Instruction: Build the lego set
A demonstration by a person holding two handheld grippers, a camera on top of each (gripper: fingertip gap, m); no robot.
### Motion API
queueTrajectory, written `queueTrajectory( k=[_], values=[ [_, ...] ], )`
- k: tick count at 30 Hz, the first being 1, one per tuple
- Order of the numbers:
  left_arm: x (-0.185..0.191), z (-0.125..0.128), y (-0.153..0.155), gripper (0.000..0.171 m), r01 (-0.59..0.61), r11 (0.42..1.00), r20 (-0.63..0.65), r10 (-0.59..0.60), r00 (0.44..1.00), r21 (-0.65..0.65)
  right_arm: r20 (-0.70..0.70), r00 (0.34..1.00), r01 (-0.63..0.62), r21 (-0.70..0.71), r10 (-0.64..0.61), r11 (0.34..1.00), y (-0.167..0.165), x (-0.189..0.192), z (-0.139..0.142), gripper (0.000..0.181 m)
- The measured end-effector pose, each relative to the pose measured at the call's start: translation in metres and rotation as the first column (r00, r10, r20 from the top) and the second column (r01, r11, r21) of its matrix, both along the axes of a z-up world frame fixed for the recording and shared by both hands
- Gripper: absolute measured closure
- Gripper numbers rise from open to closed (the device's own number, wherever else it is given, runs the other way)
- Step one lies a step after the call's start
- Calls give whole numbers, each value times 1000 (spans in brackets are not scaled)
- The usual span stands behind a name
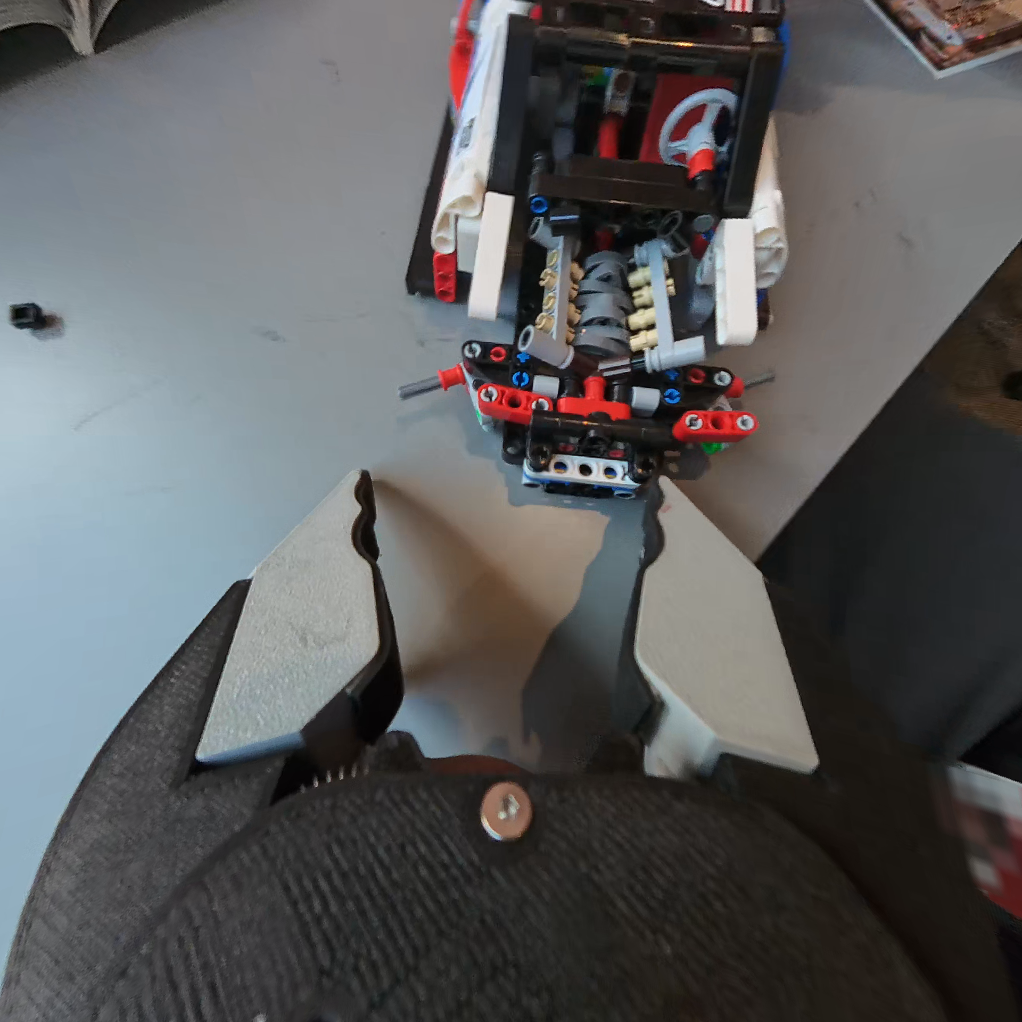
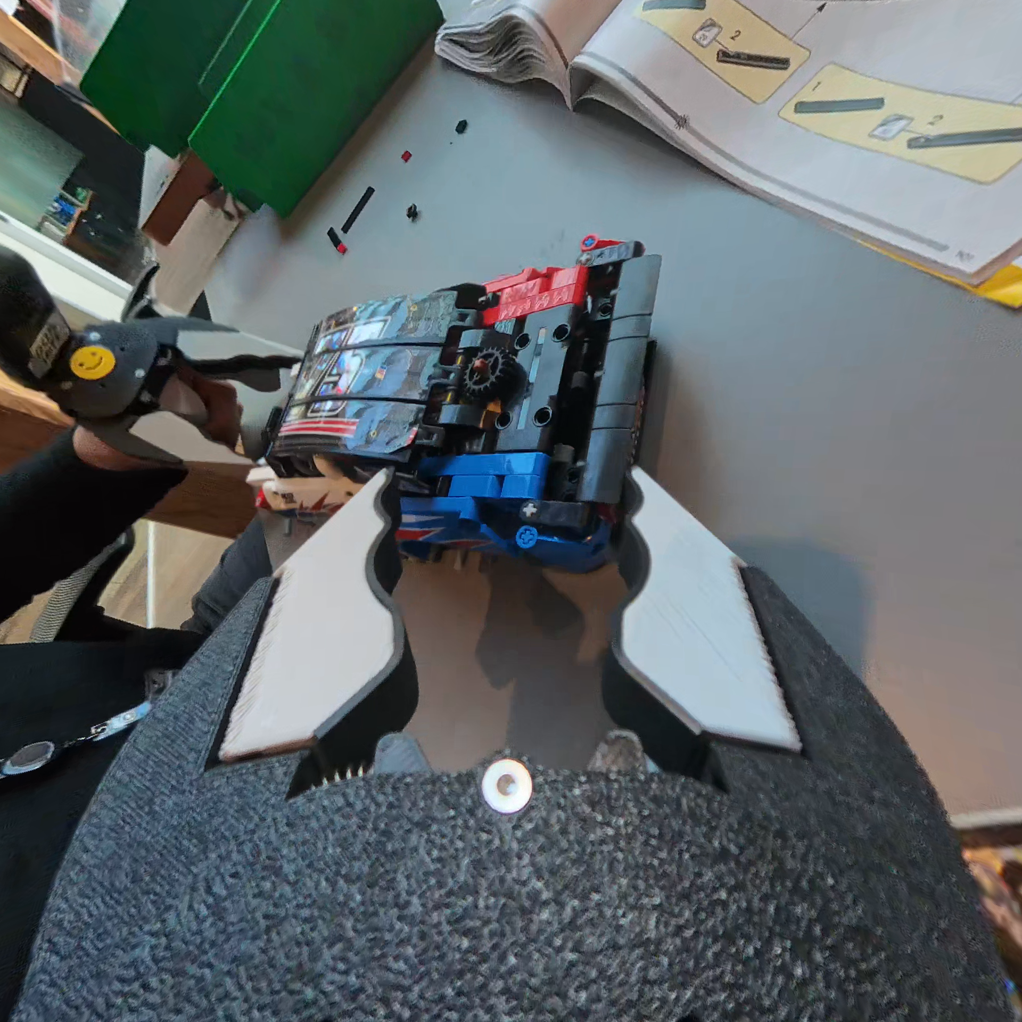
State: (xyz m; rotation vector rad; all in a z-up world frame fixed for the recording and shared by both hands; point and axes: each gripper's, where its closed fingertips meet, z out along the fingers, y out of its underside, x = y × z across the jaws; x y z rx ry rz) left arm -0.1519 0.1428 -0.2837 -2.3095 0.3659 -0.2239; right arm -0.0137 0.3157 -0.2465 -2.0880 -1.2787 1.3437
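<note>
Left gripper [image 1: 511, 486] spread, empty, just short of lego car [image 1: 603, 249] nose, engine exposed | right gripper [image 2: 511, 498] spread, flanking car's blue side | right-only: open manual [image 2: 802, 110], 2 green boxes [image 2: 265, 94]

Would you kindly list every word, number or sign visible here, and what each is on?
Instruction booklet: printed step numbers, which I do not quote.
Lego car roof stickers: blurred, unreadable.
White side panel: sticker too small to read.
Left gripper: yellow smiley sticker, no words.
</note>
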Motion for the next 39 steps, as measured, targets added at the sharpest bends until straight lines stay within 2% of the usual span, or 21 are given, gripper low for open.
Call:
queueTrajectory(
  k=[3,6,8,10,13,16,18,21,23,24,27,29,32,36,39],
  values=[
    [-33,1,11,82,-78,997,-18,78,997,-2,33,999,33,65,-35,997,-18,20,-3,105],
    [-67,11,24,89,-185,981,-32,187,982,58,28,999,15,85,-18,996,-49,33,-2,102],
    [-84,18,22,91,-258,964,-1,258,966,63,25,1000,-4,107,1,994,-70,38,-2,98],
    [-93,30,13,92,-288,953,34,287,957,96,49,997,44,163,-53,986,-74,45,-5,96],
    [-99,44,-14,93,-312,943,82,304,949,114,55,989,120,230,-136,966,-73,64,2,108],
    [-90,54,-52,91,-307,944,140,289,947,123,-65,979,204,251,-194,946,-80,81,33,110],
    [-75,54,-79,91,-268,955,163,247,955,128,-165,958,275,282,-236,919,-87,95,54,103],
    [-65,49,-110,84,-244,957,127,226,966,156,-334,896,397,311,-292,863,-99,112,78,101],
    [-61,45,-121,85,-239,955,112,222,969,178,-389,877,418,333,-281,845,-112,117,78,85],
    [-58,45,-123,92,-231,952,109,212,971,200,-376,876,441,368,-302,819,-111,122,72,86],
    [-48,49,-119,113,-168,942,88,148,985,290,-319,879,471,467,-354,748,-101,131,57,82],
    [-47,47,-112,113,-145,945,59,134,989,295,-297,870,492,474,-393,730,-95,134,55,82],
    [-49,44,-100,117,-125,958,88,105,991,258,-306,861,509,489,-407,709,-84,136,56,82],
    [-75,39,-78,118,-156,970,108,137,985,189,-312,839,544,472,-445,694,-53,133,57,85],
    [-115,37,-55,112,-147,981,-26,152,988,123,-324,831,556,465,-451,689,-29,126,60,90]
  ],
)
